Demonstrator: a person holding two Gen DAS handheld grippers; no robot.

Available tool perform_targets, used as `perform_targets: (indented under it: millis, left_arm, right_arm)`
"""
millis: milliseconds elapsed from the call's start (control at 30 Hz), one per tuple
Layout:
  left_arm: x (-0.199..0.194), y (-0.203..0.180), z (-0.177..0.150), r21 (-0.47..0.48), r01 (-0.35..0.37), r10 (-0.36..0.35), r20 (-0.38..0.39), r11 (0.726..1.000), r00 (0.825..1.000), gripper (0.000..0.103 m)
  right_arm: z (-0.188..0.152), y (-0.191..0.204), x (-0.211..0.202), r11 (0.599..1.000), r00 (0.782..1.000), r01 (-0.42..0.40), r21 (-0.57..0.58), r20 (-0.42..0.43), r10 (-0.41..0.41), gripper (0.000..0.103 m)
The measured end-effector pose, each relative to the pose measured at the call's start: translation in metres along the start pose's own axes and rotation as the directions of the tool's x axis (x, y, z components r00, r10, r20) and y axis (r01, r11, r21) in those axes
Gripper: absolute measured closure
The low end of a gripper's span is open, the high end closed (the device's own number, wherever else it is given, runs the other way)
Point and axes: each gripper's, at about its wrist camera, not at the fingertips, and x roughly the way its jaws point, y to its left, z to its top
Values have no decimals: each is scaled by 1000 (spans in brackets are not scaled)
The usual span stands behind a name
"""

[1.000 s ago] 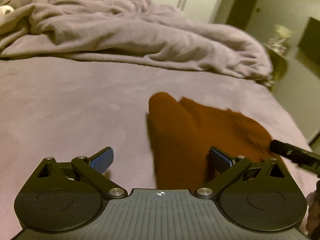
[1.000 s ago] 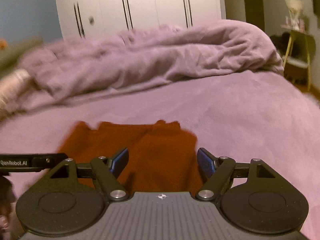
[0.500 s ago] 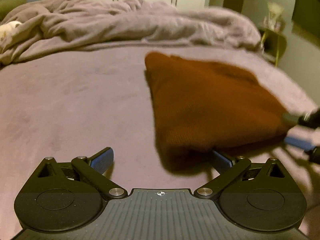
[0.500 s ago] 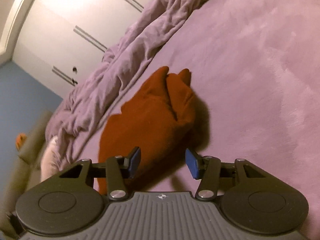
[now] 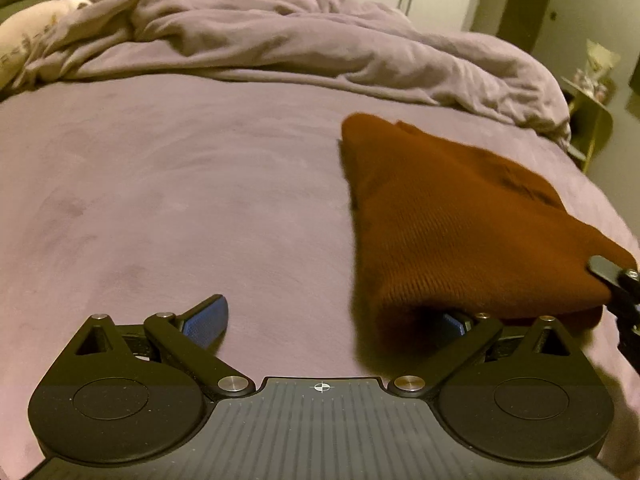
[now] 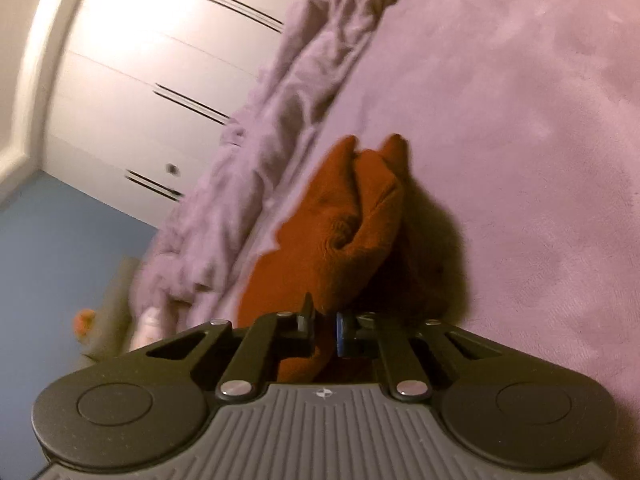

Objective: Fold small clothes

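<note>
A rust-brown knitted garment [image 5: 460, 220] lies folded on the purple bedspread [image 5: 180, 200], right of centre in the left wrist view. My left gripper [image 5: 332, 320] is open; its right finger is tucked under the garment's near edge, its left finger [image 5: 208, 318] rests over bare bedspread. My right gripper [image 6: 324, 332] is rolled sideways and shut on the garment's [image 6: 340, 220] near right corner. Its body [image 5: 620, 284] shows at the right edge of the left wrist view.
A crumpled purple duvet [image 5: 300, 44] is heaped across the far side of the bed. A pale pillow [image 5: 36, 28] lies at the far left. White wardrobe doors [image 6: 152, 80] stand behind. A small yellow-green side table [image 5: 592, 108] stands off the bed's right side.
My right gripper rolled further sideways and closed on the garment's corner. My left gripper shifted a little, and the garment's near edge now covers its right finger.
</note>
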Motion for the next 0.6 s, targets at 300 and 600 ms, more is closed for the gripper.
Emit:
perform_targets:
  millis: [300,600]
  left_arm:
    - [-10,13,0,-24,5,-5,7,1000,1000,0]
    - [-22,24,-3,-61,-17,17,2,998,1000,0]
  right_arm:
    - [-3,-5,10,978,990,121,-171,-51,-131,96]
    - [-3,0,3,968,987,143,-208,-49,-156,95]
